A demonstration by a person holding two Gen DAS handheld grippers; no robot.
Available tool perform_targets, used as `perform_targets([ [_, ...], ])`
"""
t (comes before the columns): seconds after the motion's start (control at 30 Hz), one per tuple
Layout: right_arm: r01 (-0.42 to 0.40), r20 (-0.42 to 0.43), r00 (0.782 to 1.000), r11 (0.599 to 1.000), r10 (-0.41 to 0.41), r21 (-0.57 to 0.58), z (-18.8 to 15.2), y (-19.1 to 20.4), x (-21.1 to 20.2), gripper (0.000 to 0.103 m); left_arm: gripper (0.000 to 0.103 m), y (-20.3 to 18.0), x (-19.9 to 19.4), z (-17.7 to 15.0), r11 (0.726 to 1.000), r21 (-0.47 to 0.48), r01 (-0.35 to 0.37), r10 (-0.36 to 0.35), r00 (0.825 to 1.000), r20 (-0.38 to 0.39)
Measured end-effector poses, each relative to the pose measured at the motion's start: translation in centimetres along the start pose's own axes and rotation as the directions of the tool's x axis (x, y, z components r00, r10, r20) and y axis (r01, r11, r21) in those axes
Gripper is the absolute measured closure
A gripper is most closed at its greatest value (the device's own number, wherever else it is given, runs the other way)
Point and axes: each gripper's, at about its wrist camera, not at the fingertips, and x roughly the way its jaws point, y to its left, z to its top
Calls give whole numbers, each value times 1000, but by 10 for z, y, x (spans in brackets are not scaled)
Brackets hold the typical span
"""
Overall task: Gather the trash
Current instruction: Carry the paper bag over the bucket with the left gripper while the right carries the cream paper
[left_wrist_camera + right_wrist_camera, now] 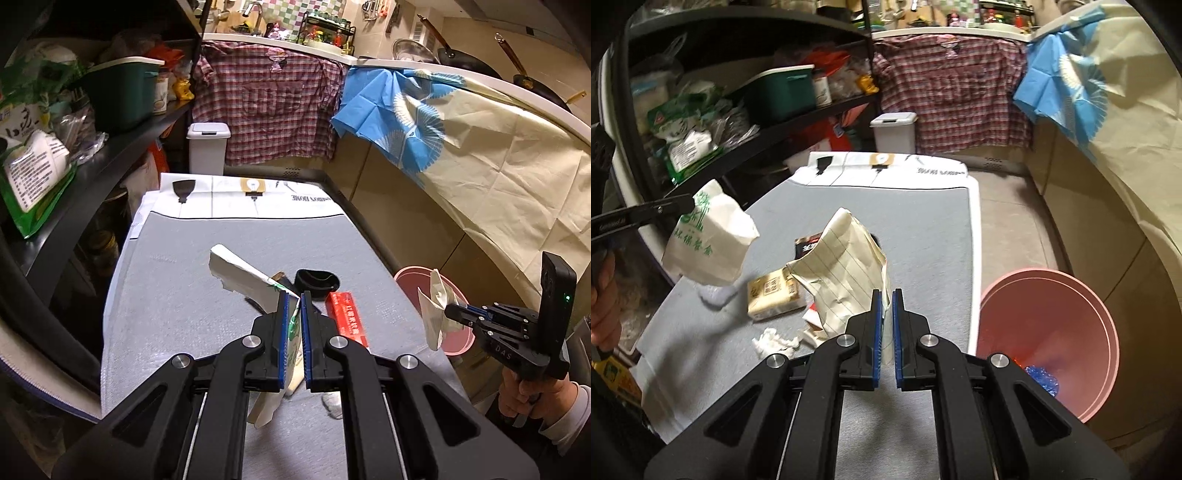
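My left gripper (294, 295) is shut on a white paper bag with green print (243, 275), held above the grey mat; it also shows at the left of the right wrist view (713, 240). My right gripper (886, 293) is shut on a crumpled sheet of lined paper (846, 266), which hangs by the pink bin in the left wrist view (436, 310). The pink bin (1071, 295) stands on the floor right of the table and holds some blue and orange scraps. On the mat lie a tissue pack (774, 297), a red box (345, 317), a black wrapper (807, 245) and white tissue scraps (774, 341).
A black round object (317, 282) lies on the grey mat (221, 236). A black shelf (92, 173) full of packets runs along the left. A white lidded bin (207, 147) stands beyond the table. Cloth-draped counters (498, 147) close in on the right.
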Motion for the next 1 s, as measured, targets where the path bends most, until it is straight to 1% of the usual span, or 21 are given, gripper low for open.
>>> perform_targets([
  [0.33,55,23,998,997,-56,63,3,-28,-6,97,97,-32,16,7,999,37,33,-33,999,-2],
  [0.67,104,26,994,988,-108,117,6,-55,-10,97,97,-73,37,19,993,73,89,-88,996,-4],
  [0.8,130,26,991,982,-135,140,7,-68,-13,97,97,-87,46,23,991,83,107,-107,994,-7],
  [1.0,163,29,984,963,-173,213,10,-100,-20,97,97,-110,60,28,986,98,136,-135,991,-16],
])
